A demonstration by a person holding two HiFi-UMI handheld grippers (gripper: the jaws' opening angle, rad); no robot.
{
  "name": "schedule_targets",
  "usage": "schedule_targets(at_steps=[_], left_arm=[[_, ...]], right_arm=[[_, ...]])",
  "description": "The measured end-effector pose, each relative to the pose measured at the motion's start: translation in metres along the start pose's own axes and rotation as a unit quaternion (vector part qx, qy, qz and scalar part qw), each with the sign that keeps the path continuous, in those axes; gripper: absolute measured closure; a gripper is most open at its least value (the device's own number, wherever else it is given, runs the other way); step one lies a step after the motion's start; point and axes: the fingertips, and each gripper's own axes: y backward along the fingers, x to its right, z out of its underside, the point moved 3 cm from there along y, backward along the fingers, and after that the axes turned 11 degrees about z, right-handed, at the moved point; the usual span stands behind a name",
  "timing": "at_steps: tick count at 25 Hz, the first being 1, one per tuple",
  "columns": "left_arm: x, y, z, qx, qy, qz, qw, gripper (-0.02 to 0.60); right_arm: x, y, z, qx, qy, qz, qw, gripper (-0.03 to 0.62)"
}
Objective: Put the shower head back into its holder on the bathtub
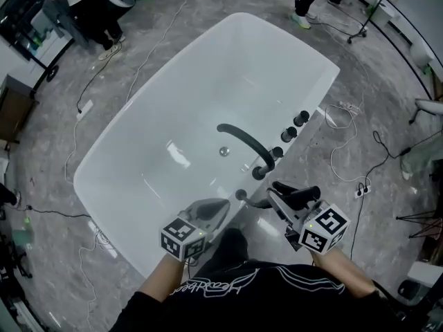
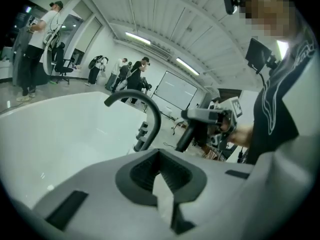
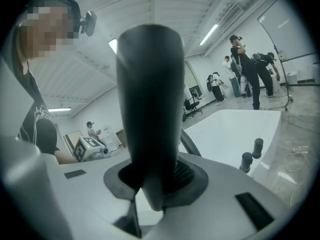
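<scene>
Looking down from above, the right gripper [image 1: 278, 194] covers most of the shower head [image 1: 299, 195]. Only a dark stretch pokes out, and I can't tell which end it is. In the right gripper view that dark handle fills the middle, its lower end lost between the jaws, and it hides all but a short curve of the spout [image 3: 193, 145]. The left gripper [image 1: 220, 207] keeps its jaws tucked under its own shell in the head view. A small dark round fitting [image 1: 241, 195] on the bathtub [image 1: 104, 154] rim is too small to make out. The person's torso [image 1: 277, 297] is cut off by the bottom edge.
</scene>
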Motion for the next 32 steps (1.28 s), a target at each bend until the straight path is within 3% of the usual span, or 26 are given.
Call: schedule_targets(at_steps=[10, 19, 32], left_arm=[[0.016, 0.039, -0.034, 0.043, -0.015, -0.011, 0.9989, 0.577], [0.019, 0.05, -0.027, 0.045, -0.012, -0.023, 0.9987, 0.577], [0.011, 0.064, -0.01, 0.046, 0.005, -0.035, 0.9983, 0.577]], right_arm=[[-0.009, -0.066, 0.049, -0.031, 0.094, -0.013, 0.995, 0.502], [0.002, -0.105, 0.089, -0.062, 0.108, -0.004, 0.992, 0.502], [0.01, -0.144, 0.148, -0.135, 0.155, 0.004, 0.979, 0.502]])
